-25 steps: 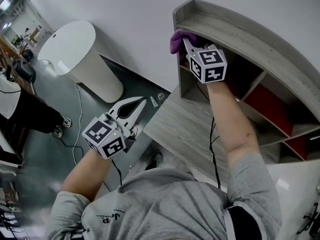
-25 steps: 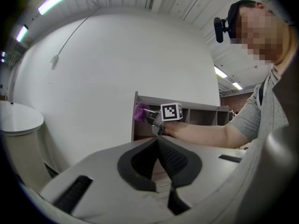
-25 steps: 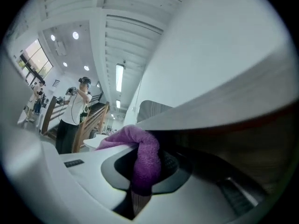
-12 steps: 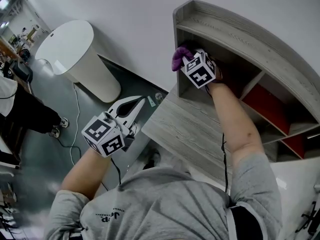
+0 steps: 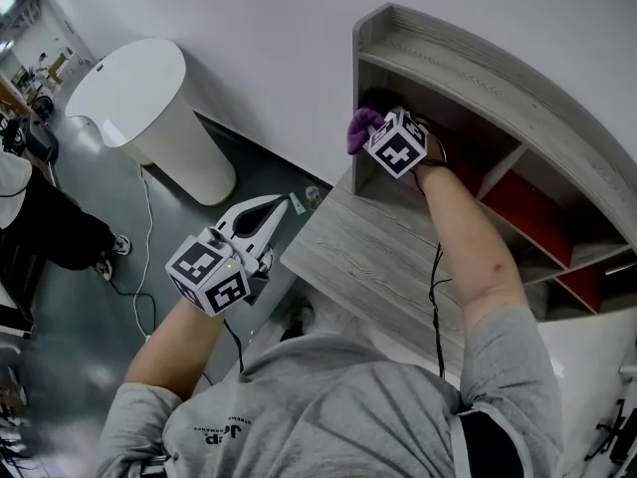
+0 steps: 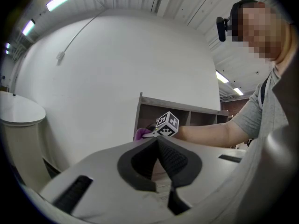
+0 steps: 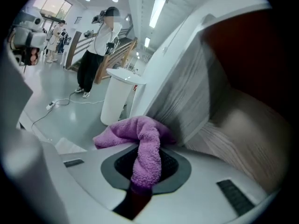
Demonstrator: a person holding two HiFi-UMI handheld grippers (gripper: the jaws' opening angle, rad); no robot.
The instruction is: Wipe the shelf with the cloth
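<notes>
A grey wooden shelf unit [image 5: 448, 58] stands against the white wall. My right gripper [image 5: 370, 129] is shut on a purple cloth [image 5: 358, 127] and holds it at the left end of the upper compartment, against the side panel. In the right gripper view the cloth [image 7: 140, 134] runs between the jaws and bunches up against the wood-grain side panel [image 7: 187, 101]. My left gripper [image 5: 271, 210] hangs over the floor, left of the shelf, shut with nothing in it. From the left gripper view the cloth [image 6: 141, 133] shows small beside the shelf [image 6: 187, 115].
A white cylindrical pedestal [image 5: 149, 108] stands on the floor at left, with cables [image 5: 149, 227] beside it. A wood-grain ledge [image 5: 368, 257] juts out below the compartments. Red panels [image 5: 528, 202] line the right-hand compartments. A person in black [image 7: 100, 50] stands further back in the room.
My right gripper has carried the cloth down from the shelf's top corner to lower on the left end of the compartment. The left gripper has barely moved.
</notes>
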